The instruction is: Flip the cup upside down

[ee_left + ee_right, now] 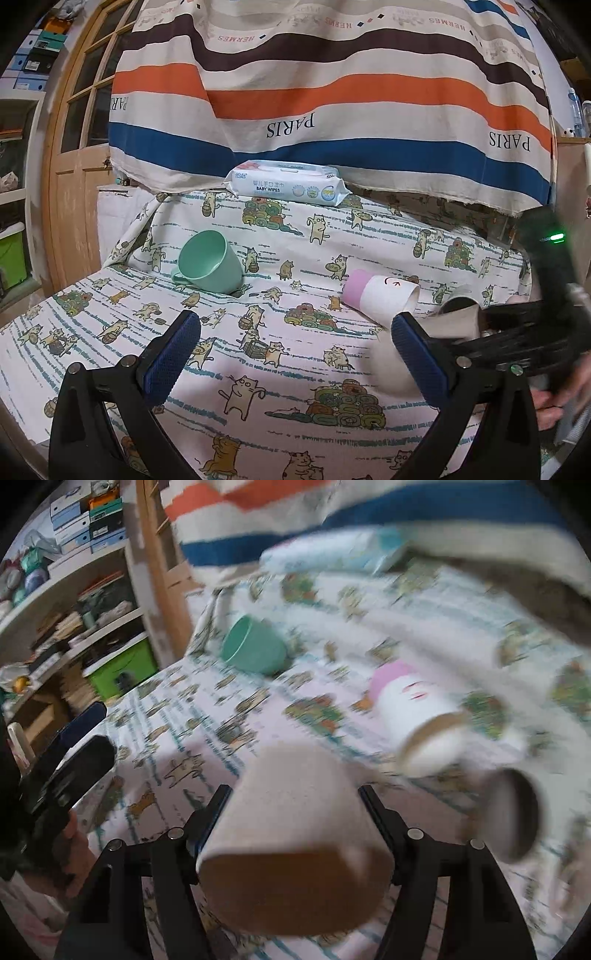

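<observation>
Between the right gripper's [295,823] black fingers [207,823]: a beige paper cup [295,834], clamped at both sides, tilted, brown open mouth turned toward the camera, raised off the cat-print cloth [192,738]. Left gripper [295,354] spread wide, blue pads [166,362] well apart, holding nothing, hovering over the cloth. Beyond, lying on their sides: a green mug [210,266] and a pink-and-white cup [380,295]. Against the striped drape [332,92], a baby-wipes pack [284,182].

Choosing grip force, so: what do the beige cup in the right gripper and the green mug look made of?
Beige cup: probably paper, with a matte wall and brown inside; blur leaves it open. Green mug: smooth, faintly glossy, thick-walled with a moulded handle, so plastic or glazed ceramic; I cannot tell which.
</observation>
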A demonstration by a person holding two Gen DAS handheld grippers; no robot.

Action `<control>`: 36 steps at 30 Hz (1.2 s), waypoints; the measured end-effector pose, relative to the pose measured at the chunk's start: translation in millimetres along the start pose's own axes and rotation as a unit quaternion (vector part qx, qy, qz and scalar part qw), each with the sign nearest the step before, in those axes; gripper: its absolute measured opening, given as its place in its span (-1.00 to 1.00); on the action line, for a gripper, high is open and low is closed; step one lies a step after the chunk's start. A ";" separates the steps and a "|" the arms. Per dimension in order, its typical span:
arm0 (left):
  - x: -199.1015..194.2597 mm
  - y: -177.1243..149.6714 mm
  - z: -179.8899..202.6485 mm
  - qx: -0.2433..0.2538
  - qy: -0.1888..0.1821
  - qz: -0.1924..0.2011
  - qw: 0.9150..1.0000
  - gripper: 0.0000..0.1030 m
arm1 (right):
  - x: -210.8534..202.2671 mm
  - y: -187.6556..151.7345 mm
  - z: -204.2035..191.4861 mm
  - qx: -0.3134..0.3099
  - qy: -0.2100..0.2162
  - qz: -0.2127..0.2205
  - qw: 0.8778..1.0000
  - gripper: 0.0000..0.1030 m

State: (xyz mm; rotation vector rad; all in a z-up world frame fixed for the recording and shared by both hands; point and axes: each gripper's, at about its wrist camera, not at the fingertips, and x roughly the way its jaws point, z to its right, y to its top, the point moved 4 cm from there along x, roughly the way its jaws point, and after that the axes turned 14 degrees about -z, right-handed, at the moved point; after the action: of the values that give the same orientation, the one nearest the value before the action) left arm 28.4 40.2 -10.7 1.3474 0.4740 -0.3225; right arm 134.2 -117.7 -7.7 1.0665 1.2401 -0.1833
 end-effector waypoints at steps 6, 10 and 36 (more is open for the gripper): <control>0.1 0.0 -0.2 0.000 0.000 -0.001 1.000 0.99 | -43.1 -20.8 4.2 0.043 -0.045 0.042 0.997 0.34; 0.5 -0.2 0.4 0.002 0.002 -0.002 1.000 0.99 | -61.2 -22.3 4.6 0.054 -0.065 0.059 0.995 0.34; 1.8 -1.2 4.8 0.012 -0.001 -0.005 1.000 1.00 | -53.2 -12.6 30.6 0.205 -0.137 0.084 0.966 0.66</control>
State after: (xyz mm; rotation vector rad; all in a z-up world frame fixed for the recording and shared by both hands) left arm 30.0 35.4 -11.9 1.3685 0.4767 -0.3375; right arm 126.8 -169.0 27.5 1.4423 0.8745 -0.4561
